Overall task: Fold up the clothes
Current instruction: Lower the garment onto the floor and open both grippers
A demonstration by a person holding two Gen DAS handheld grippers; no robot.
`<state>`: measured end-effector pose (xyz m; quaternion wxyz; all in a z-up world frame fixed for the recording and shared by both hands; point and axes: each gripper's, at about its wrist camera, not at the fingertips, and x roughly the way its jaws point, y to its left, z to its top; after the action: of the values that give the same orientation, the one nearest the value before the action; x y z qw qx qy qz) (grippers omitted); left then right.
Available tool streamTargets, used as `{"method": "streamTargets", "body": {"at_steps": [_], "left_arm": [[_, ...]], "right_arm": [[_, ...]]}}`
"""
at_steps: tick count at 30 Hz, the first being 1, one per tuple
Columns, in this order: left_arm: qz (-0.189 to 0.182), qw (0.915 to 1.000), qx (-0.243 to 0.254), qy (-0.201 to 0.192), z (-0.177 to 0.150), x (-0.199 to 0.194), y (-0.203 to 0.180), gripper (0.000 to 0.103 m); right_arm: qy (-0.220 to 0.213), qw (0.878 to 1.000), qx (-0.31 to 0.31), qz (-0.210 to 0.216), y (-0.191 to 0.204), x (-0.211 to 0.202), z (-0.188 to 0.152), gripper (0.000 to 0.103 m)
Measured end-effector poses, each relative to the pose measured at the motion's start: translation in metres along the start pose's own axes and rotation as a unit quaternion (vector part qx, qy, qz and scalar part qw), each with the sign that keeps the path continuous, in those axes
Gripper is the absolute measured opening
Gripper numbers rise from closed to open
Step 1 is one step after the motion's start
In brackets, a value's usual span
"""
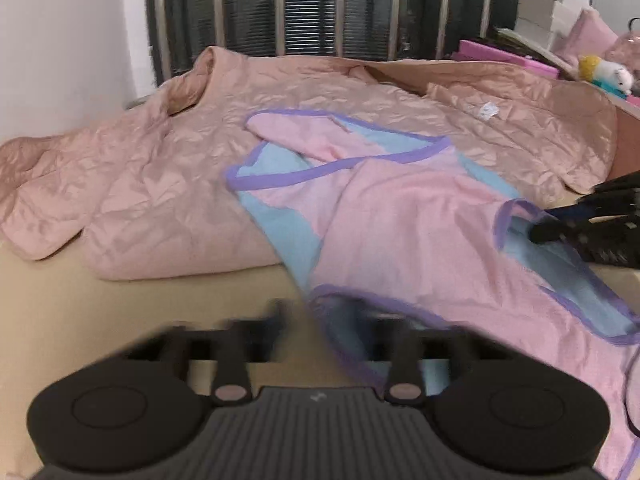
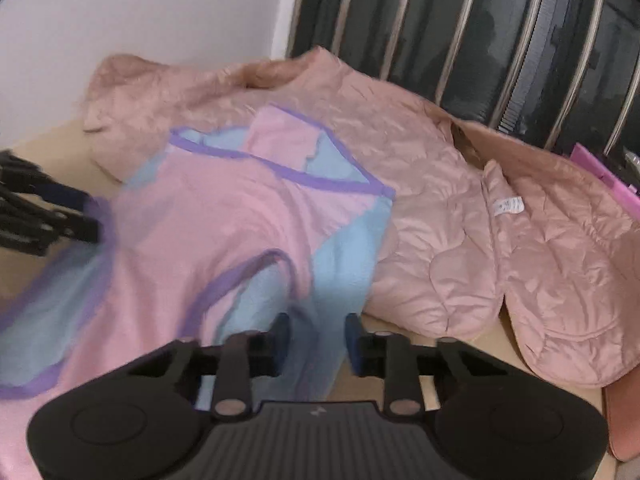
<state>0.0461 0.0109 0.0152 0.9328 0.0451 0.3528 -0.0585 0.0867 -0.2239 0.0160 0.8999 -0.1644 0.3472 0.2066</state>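
Two grippers at the near hem of a pink-and-blue garment

The left gripper (image 1: pixel 320 320) shows blurred, parted fingers with the purple-trimmed hem between them; whether they pinch it I cannot tell. The right gripper (image 2: pixel 316 340) stands spread over blue fabric. The garment (image 1: pixel 400 232) lies across a pink quilted blanket (image 1: pixel 160 184).

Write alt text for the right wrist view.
The right gripper, jaws apart, straddles the blue edge of a pink and blue garment with purple trim, spread on a bed. A pink quilted jacket lies behind it, and the left gripper reaches the garment's left edge.
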Motion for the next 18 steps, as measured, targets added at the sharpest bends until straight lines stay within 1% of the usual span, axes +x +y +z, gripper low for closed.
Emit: {"method": "streamTargets", "body": {"at_steps": [1,3,6,7,8,9,10,12,13,14,16,17,18], "left_arm": [[0.005,1.0000,0.003,-0.005,0.000,-0.002,0.001,0.003],[0.023,0.9995,0.011,-0.017,-0.002,-0.008,0.002,0.003],[0.022,0.9995,-0.001,-0.021,-0.012,-0.015,0.011,0.003],[0.029,0.9994,-0.001,-0.020,-0.013,-0.016,0.012,0.006],[0.036,0.9991,-0.002,-0.020,-0.015,-0.017,0.013,0.019],[0.034,0.9992,0.002,-0.021,-0.017,-0.021,0.011,0.030],[0.032,0.9992,0.005,-0.023,-0.019,-0.025,0.010,0.042],[0.024,0.9993,0.012,-0.028,-0.023,-0.033,0.006,0.043],[0.019,0.9992,0.018,-0.029,-0.024,-0.034,0.003,0.043],[0.017,0.9992,0.021,-0.029,-0.023,-0.032,0.000,0.043],[0.017,0.9992,0.024,-0.028,-0.021,-0.027,-0.004,0.043],[0.015,0.9993,0.026,-0.024,-0.022,-0.024,-0.007,0.035],[0.012,0.9993,0.028,-0.021,-0.022,-0.021,-0.009,0.025]], "right_arm": [[-0.003,1.000,0.016,0.002,-0.005,0.002,0.001,0.003],[-0.008,0.999,0.049,-0.003,-0.016,0.002,0.002,0.002],[-0.017,0.994,0.103,-0.022,-0.038,0.003,0.000,0.002],[-0.022,0.992,0.123,-0.024,-0.046,0.003,-0.002,0.009],[-0.024,0.990,0.138,-0.024,-0.052,0.005,-0.005,0.026],[-0.022,0.989,0.143,-0.031,-0.053,0.004,-0.008,0.034],[-0.020,0.989,0.144,-0.041,-0.053,0.002,-0.010,0.039],[-0.031,0.989,0.131,-0.055,-0.044,-0.016,-0.015,0.039],[-0.039,0.990,0.128,-0.048,-0.039,-0.027,-0.020,0.039],[-0.047,0.990,0.127,-0.036,-0.033,-0.040,-0.025,0.037],[-0.040,0.991,0.127,-0.009,-0.022,-0.055,-0.036,0.035],[-0.031,0.992,0.123,0.001,-0.015,-0.059,-0.043,0.029],[-0.023,0.993,0.116,0.004,-0.007,-0.062,-0.050,0.026]]}}
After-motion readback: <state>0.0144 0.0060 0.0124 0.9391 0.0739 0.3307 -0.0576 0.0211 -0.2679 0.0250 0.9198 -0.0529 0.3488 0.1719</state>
